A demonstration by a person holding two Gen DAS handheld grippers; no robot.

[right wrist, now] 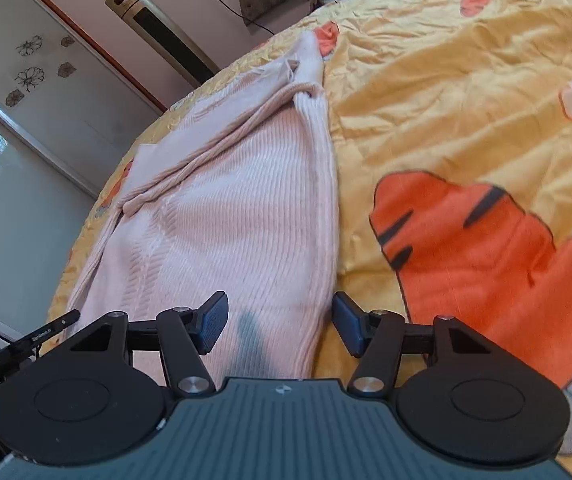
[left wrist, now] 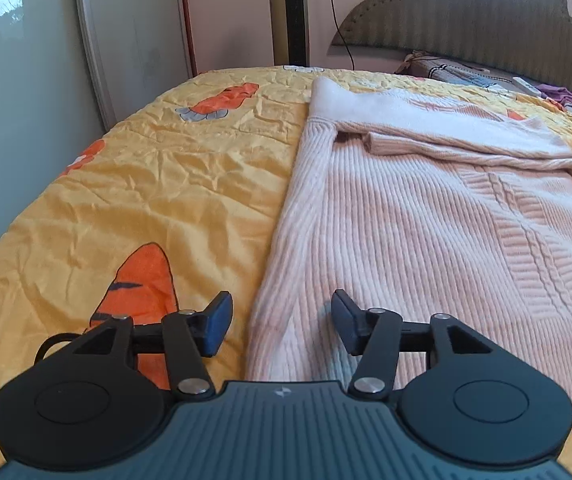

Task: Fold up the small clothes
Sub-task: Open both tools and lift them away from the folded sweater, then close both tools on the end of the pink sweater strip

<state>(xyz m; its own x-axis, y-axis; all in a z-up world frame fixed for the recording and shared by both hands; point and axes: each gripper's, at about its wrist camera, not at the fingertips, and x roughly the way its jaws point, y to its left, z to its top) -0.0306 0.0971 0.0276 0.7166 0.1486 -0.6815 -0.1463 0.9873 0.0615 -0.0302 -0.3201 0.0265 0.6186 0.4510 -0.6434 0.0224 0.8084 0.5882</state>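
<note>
Your left gripper (left wrist: 282, 322) and right gripper (right wrist: 280, 322) both stand apart, holding nothing. The pink sweater (left wrist: 425, 216) lies flat on the bed (left wrist: 158, 184), sleeves folded in (apparently). Next, grip the near hem and fold it away from you

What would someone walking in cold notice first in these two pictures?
Probably the pale pink ribbed sweater, lying flat on a bright yellow bedspread printed with big orange carrots, one sleeve folded across its upper part. Next come the black two-finger tools at the bottom of each view: the left gripper and right gripper both stand open over the sweater's near edge, holding nothing.
</note>
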